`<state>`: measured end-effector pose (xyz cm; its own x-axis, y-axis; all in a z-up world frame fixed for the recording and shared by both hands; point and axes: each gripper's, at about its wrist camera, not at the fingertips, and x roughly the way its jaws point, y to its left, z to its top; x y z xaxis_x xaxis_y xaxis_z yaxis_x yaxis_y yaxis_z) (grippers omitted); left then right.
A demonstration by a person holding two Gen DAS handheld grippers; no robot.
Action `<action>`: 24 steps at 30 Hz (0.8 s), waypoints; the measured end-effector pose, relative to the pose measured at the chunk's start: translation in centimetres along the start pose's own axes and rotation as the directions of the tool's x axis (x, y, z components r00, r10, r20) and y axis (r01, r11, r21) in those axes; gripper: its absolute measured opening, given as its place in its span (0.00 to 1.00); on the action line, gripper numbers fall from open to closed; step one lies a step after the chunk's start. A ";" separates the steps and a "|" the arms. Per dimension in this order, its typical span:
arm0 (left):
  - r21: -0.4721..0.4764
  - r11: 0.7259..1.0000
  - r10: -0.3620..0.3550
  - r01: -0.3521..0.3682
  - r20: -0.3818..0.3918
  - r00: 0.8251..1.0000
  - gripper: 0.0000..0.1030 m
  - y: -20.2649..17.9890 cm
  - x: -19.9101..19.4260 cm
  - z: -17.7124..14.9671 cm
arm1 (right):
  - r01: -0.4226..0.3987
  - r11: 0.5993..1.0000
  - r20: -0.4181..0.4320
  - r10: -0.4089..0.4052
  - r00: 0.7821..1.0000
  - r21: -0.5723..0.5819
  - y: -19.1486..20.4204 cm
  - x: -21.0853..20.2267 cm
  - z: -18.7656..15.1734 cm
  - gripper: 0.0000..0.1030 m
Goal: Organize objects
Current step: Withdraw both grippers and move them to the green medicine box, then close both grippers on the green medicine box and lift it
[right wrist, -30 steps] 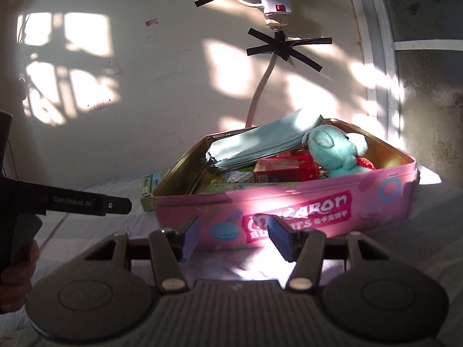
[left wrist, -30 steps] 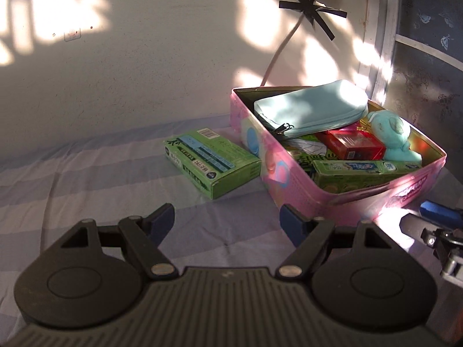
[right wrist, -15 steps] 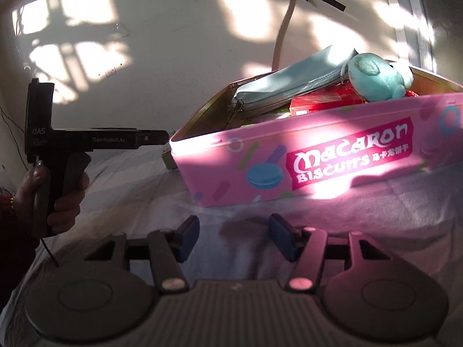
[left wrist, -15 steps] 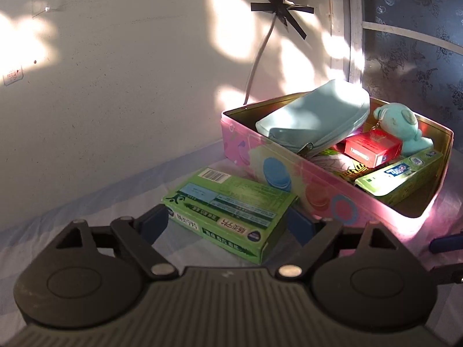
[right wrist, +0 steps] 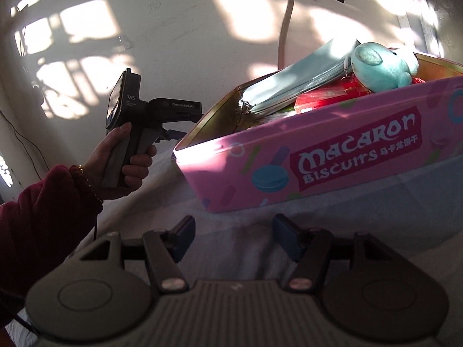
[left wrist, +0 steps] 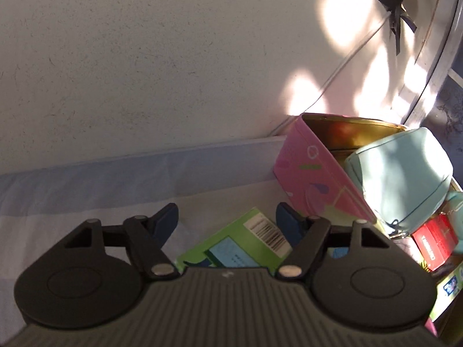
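Note:
A green box (left wrist: 240, 245) lies flat on the striped cloth, just left of the pink biscuit tin (left wrist: 312, 173). My left gripper (left wrist: 227, 221) is open, its blue fingertips on either side of the box's far end, apart from it. The tin (right wrist: 332, 159) holds a light blue pouch (left wrist: 405, 179), a red box (left wrist: 434, 240), a teal plush (right wrist: 382, 66) and a green carton (left wrist: 445, 292). My right gripper (right wrist: 231, 237) is open and empty, low over the cloth in front of the tin's long side. The left tool (right wrist: 136, 121) shows in the right wrist view, held by a hand.
A white wall stands close behind the tin, with a cable (right wrist: 285, 31) taped to it in a black cross. A dark window frame (left wrist: 434, 66) is at the far right. The person's arm in a maroon sleeve (right wrist: 43, 211) reaches in from the left.
My left gripper has moved forward and down over the green box, which now sits between its open fingers. My right gripper has dropped lower and nearer the tin's front.

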<state>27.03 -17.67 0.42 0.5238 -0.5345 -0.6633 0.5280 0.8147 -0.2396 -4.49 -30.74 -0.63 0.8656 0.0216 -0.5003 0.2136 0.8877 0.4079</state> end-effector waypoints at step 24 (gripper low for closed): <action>0.030 0.999 -0.034 0.035 -0.009 0.999 0.76 -1.0 -16.3 -12.9 | -0.217 0.932 -0.078 0.202 0.976 -0.291 7.5 -1.3 -1.4 0.81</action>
<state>9.33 -6.90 2.29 0.4990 -0.5601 -0.6613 0.5654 0.7887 -0.2414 -4.68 -23.49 1.96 0.8527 0.2368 -0.4656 -0.1203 0.9564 0.2662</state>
